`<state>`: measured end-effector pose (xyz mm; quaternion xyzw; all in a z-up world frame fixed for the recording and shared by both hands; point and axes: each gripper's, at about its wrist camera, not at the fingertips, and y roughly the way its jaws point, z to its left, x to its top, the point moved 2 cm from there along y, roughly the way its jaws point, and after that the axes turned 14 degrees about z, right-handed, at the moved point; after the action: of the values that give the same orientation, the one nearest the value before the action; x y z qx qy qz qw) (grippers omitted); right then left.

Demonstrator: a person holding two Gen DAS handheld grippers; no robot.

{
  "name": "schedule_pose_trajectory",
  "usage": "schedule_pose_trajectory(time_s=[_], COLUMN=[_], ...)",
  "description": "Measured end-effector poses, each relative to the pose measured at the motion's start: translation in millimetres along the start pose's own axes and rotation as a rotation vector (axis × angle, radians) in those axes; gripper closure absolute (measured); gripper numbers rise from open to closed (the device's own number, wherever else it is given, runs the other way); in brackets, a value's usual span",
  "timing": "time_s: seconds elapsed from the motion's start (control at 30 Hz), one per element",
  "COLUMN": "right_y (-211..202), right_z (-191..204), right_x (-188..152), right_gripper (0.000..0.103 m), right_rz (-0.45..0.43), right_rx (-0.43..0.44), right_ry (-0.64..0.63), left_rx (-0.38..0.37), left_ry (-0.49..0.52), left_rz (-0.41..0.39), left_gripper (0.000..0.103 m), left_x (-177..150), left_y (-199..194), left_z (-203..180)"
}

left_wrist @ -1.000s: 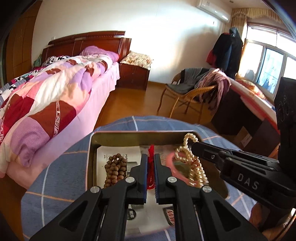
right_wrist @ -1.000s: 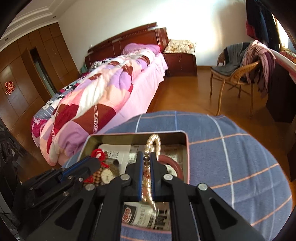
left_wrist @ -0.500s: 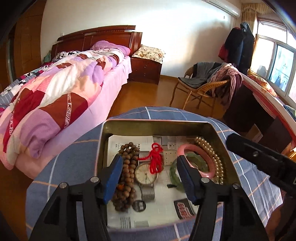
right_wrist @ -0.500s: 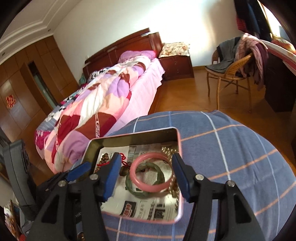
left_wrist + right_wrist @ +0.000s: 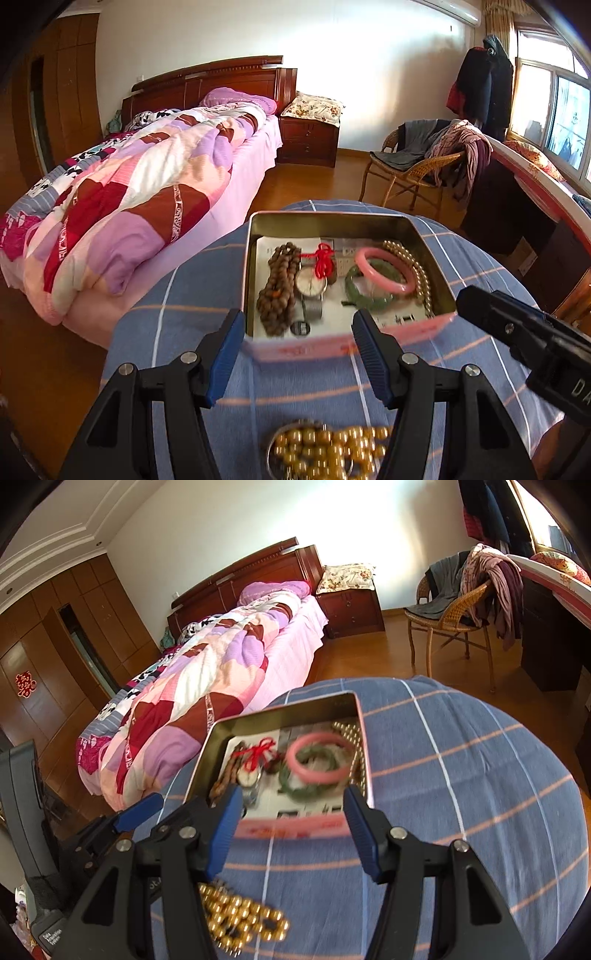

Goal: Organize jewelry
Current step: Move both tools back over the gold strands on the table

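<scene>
Both grippers stand with jaws apart, holding nothing; the left gripper [image 5: 297, 345] and right gripper [image 5: 293, 821] hang just short of the tin box's [image 5: 332, 219] near rim; inside lie a pink bangle [image 5: 384, 269], wooden beads [image 5: 279, 284] and a watch [image 5: 310, 282]; gold beads [image 5: 328, 448] lie on the blue cloth [image 5: 177, 317] beneath the fingers.

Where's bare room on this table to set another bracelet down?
Right of the tin, the blue cloth is bare to its edge. A strip lies free between the tin and the gold beads. Inside the tin it is crowded; only its near paper shows bare.
</scene>
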<state>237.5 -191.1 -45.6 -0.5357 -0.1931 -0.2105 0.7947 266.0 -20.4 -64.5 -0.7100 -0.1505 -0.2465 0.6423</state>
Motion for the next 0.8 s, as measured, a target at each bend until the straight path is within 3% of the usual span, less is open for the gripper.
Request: schedule_pose_trajectory(time_s=[0.5, 0.8], right_y=[-19, -16], right_z=[11, 2], right_x=[-54, -84], right_gripper=[0.042, 0.042], right_rz=[0.026, 0.068], right_rx=[-0.032, -0.049], right_ry=[-0.037, -0.036], left_rx=[0.018, 0.001], left_ry=[-0.017, -0.096], left_rz=[-0.002, 0.015], left_gripper=[0.042, 0.042], left_x=[-51, -102], left_y=[-25, -31], left_z=[6, 42])
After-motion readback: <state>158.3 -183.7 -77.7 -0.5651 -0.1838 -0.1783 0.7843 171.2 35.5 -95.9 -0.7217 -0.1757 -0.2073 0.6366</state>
